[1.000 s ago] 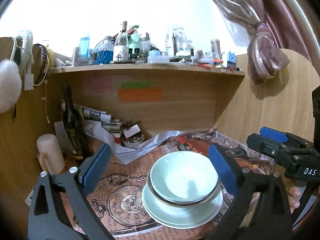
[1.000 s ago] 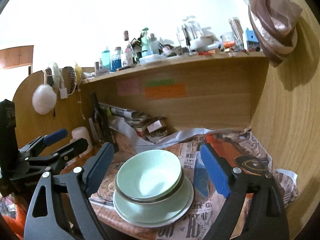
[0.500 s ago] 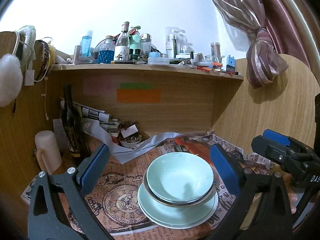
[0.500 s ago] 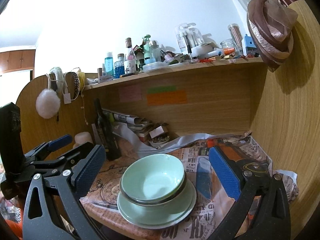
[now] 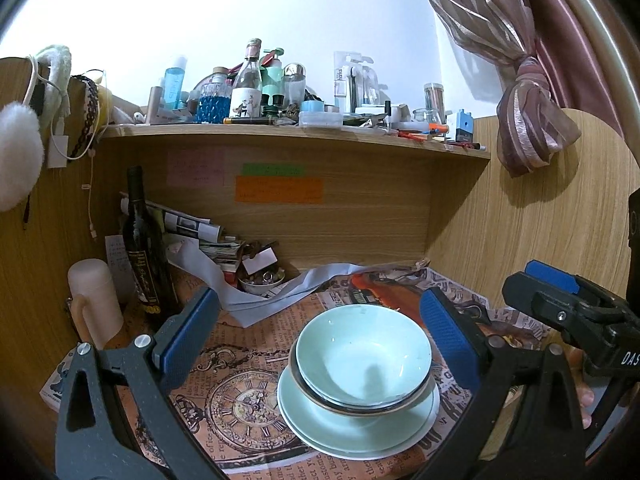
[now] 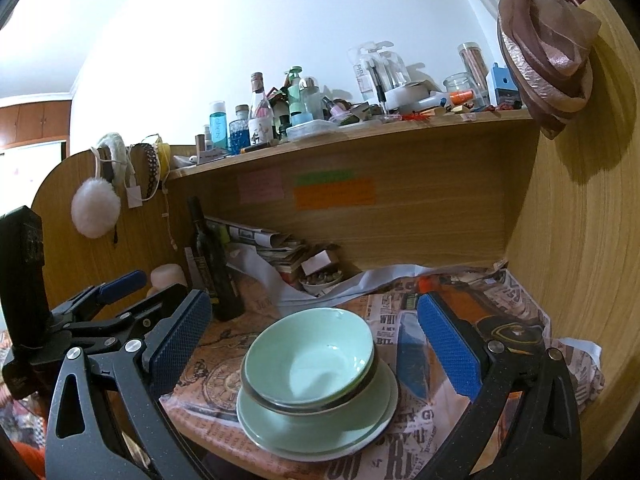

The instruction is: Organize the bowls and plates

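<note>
Left wrist view: the left gripper (image 5: 320,332) hangs with its blue-padded jaws spread wide and nothing between them, and the stack of dishes shows in the gap beyond. That stack sits on the newspaper-covered desk (image 5: 256,344), close to its front edge: 2 pale green bowls (image 5: 362,360) nested together, the lower one showing only a dark rim, on top of pale green plates (image 5: 356,428). How many plates lie under the bowls is hard to count; it looks like 2 or 3 rims.

From the right wrist view the right gripper (image 6: 314,330) is likewise wide open and empty, apart from the stack, with the left gripper's black frame at the left edge.

Near the desk's back left corner a dark wine bottle (image 5: 142,240) stands upright, with a cream plastic mug (image 5: 94,300) just beside it toward the front. Behind them lie rolled papers (image 5: 188,224), and a small dish of trinkets (image 5: 262,280) sits against the back panel, partly covered by a white paper strip (image 5: 280,292). The back panel carries a pink note (image 5: 196,168), a green note (image 5: 274,169) and an orange note (image 5: 279,189); their writing is too faint to read. The crowded upper shelf (image 5: 296,136) holds bottles and jars, labels illegible. A white fluffy earmuff (image 5: 18,168) hangs on the left side panel, and a knotted curtain (image 5: 532,136) hangs at the right.

The newspaper print shows a clock face; in the right wrist view fragments read "WH" and "BIL". The right gripper's body, cut off at the left wrist view's right edge, reads "DAS".
</note>
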Motion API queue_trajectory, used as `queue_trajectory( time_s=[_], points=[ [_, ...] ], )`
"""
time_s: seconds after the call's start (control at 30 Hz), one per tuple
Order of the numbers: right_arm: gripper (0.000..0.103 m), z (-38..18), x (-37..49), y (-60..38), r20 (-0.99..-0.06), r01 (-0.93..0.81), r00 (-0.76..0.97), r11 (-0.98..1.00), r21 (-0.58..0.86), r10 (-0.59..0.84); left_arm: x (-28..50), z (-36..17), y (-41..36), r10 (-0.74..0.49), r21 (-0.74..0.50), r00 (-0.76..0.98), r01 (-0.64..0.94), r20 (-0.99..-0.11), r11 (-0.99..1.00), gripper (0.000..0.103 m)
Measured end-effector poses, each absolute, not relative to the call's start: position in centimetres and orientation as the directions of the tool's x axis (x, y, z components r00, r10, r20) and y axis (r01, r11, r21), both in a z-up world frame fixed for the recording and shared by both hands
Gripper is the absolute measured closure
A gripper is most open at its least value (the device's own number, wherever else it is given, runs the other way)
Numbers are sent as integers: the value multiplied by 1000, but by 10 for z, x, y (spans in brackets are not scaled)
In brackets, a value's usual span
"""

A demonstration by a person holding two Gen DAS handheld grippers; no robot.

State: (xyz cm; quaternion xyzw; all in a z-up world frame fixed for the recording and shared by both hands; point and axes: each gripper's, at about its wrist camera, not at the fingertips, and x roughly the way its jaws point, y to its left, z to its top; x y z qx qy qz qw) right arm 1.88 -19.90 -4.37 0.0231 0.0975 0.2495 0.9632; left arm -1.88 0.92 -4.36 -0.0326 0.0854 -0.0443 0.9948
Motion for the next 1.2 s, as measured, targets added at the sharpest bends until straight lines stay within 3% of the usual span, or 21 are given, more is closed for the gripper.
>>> queue_trajectory(
  time_s=[1.2],
  points=[
    [0,-45,21,-196,-176,-473,857,875,108,485,-6,-47,3,-116,-78,972,102,-203,992,1]
  ],
)
